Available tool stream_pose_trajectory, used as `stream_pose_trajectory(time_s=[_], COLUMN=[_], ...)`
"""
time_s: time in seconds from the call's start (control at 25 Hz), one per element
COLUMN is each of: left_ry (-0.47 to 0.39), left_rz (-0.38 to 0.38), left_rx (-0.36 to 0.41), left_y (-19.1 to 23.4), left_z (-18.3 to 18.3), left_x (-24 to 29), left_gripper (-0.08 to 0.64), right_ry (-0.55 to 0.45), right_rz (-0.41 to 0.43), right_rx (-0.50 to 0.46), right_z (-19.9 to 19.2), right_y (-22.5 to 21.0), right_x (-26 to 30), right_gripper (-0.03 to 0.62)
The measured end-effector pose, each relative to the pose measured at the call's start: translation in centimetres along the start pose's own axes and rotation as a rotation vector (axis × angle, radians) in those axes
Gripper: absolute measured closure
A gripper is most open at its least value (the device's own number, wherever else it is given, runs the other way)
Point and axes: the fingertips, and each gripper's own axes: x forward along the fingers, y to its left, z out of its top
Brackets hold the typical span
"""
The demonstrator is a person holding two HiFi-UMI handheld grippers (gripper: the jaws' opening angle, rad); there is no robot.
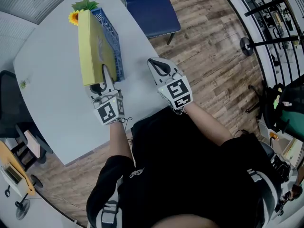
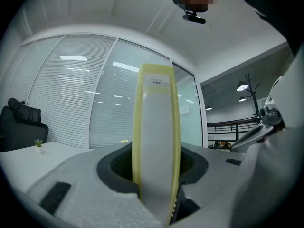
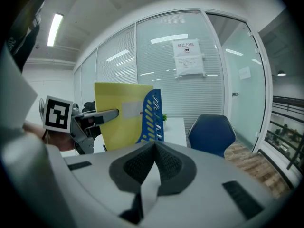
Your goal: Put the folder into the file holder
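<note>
left gripper [image 1: 105, 81] jaws clamp the upright folder's [image 1: 94, 46] near edge, the file holder [image 1: 114, 42] just beside its right face; right gripper [image 1: 160, 68] jaws sit closed, empty, farther off.

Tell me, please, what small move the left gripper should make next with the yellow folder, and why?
Probably ease the yellow folder slightly deeper along the blue file holder before letting go. The left gripper is clamped on the folder's near edge, the folder stands upright against the holder's lattice wall, and whether it is seated inside cannot be told.
</note>
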Motion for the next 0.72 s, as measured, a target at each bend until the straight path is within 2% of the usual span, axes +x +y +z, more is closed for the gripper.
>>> stream_pose_trajectory(time_s=[0.72], left_ry=[0.057], left_rz=[0.026], left_rx=[0.006], left_y=[-0.61], left_z=[-0.66], left_x=[-0.72], left_gripper=[0.339], right_ry=[0.007], right_rz=[0.034], right_rx=[-0.004], right_z=[-0.36], right_y=[0.27], right_x=[-1.00], right_gripper=[0.588])
